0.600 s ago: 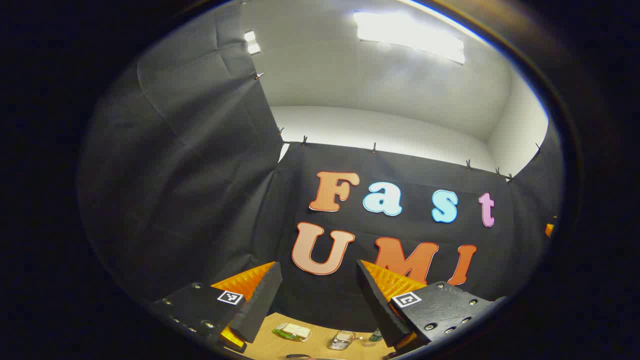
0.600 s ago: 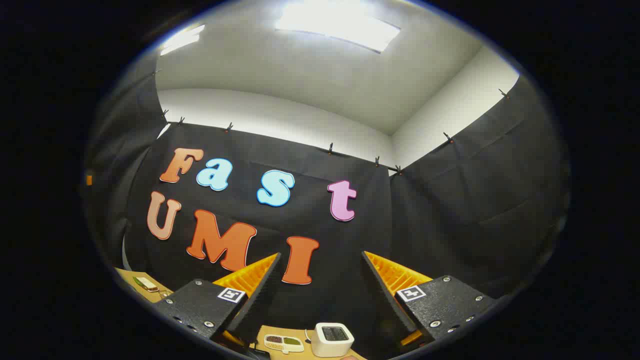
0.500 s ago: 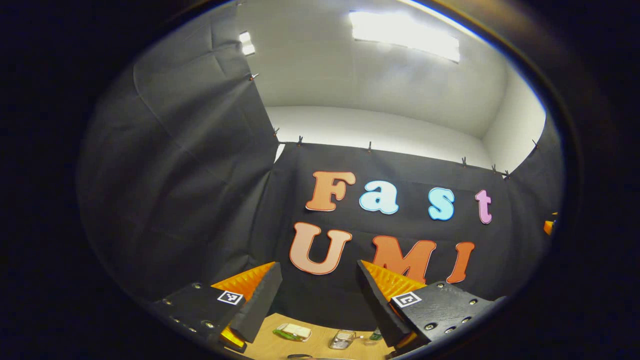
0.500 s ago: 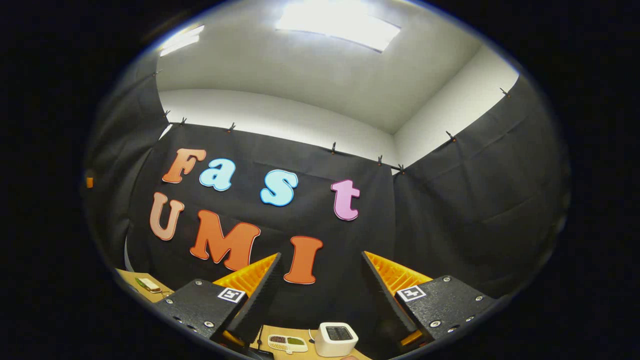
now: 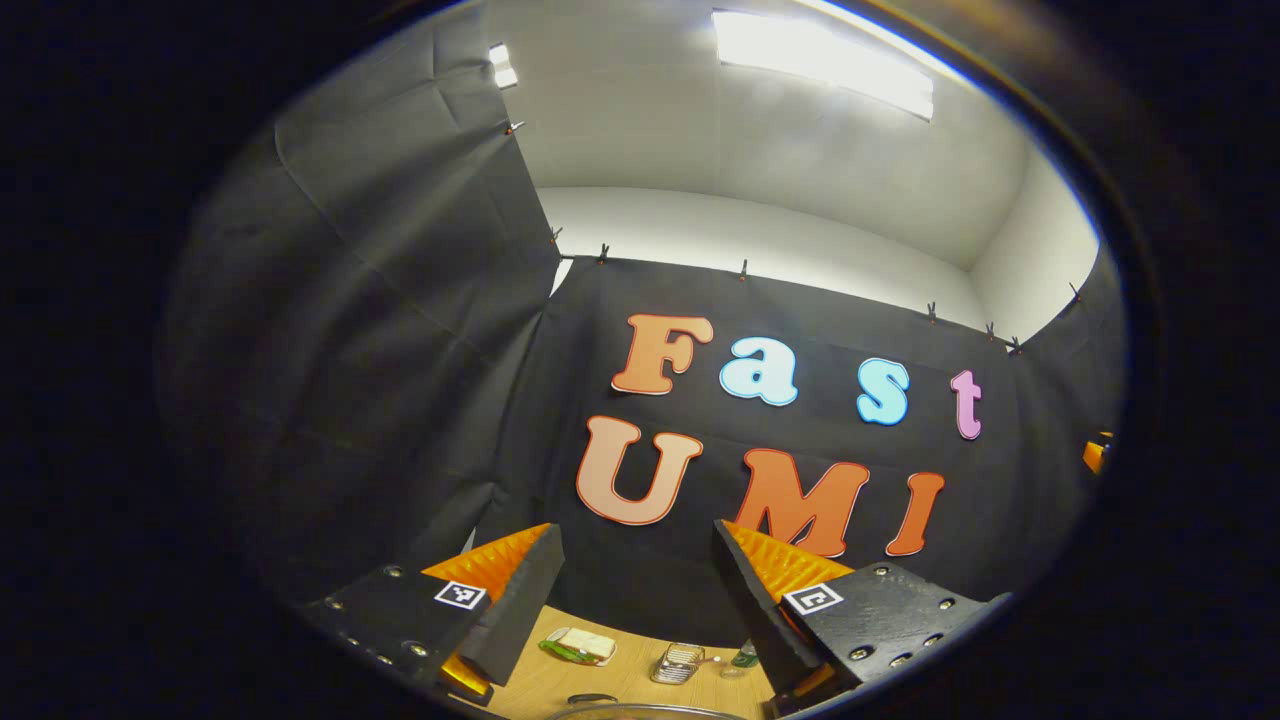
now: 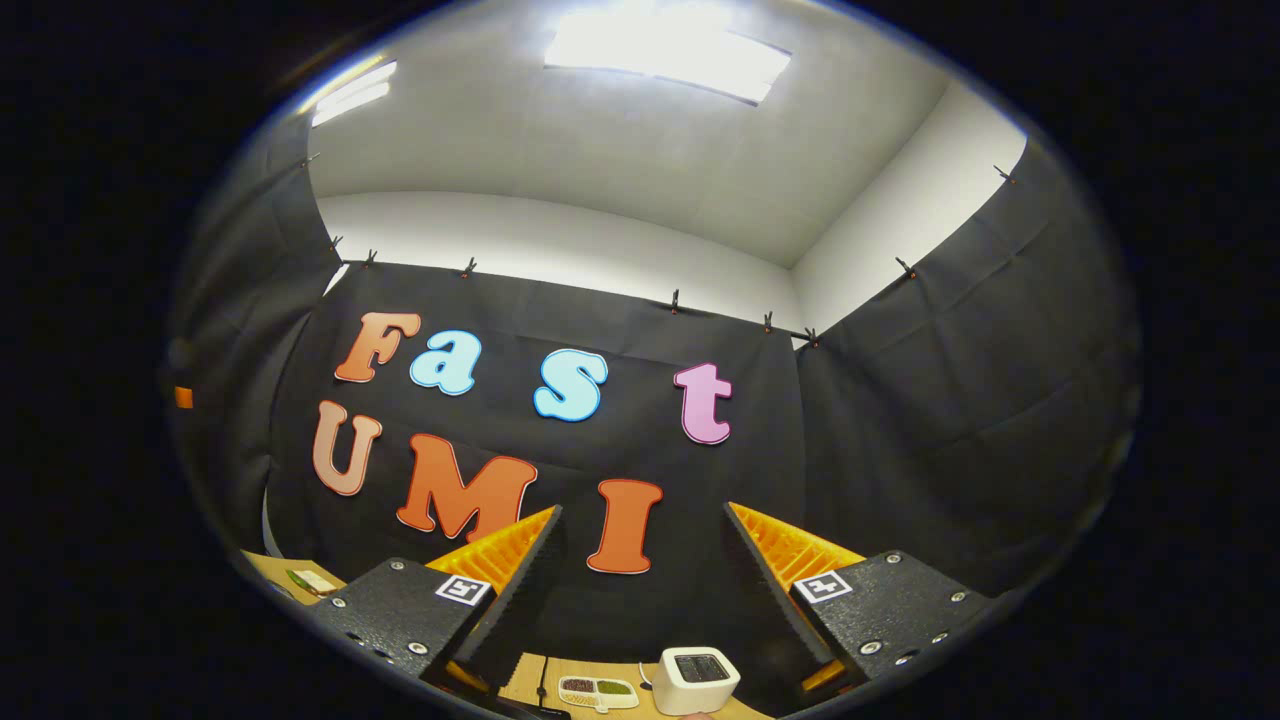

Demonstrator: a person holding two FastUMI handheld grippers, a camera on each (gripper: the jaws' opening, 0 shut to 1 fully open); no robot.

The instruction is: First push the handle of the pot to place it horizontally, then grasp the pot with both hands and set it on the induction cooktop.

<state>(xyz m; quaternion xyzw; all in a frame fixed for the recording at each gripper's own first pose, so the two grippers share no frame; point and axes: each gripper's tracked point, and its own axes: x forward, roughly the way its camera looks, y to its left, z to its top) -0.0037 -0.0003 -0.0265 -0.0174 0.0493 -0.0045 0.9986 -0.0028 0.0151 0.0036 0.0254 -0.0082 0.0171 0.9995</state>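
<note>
Left gripper [image 5: 638, 555] held high, fingers spread wide, nothing between them, aimed at the black cloth wall [image 5: 400, 380]. Below the fingertips, a strip of wooden worktop [image 5: 620, 675]; near its far edge, by the cloth, a small flat white and green item [image 5: 578, 647], a small metallic thing [image 5: 679, 663] just right of it, too small to identify. At the very bottom, on the worktop's near side, a curved glassy rim [image 5: 640, 710], possibly the pot's lid; cannot tell for sure.

Right gripper [image 6: 643, 552] likewise parted and empty, raised, facing the cloth corner. Beneath it, toward the worktop's [image 6: 570, 668] far edge, a white box with a dark top panel [image 6: 700, 679], and beside it to the left a flat white tray with coloured patches [image 6: 598, 692].
</note>
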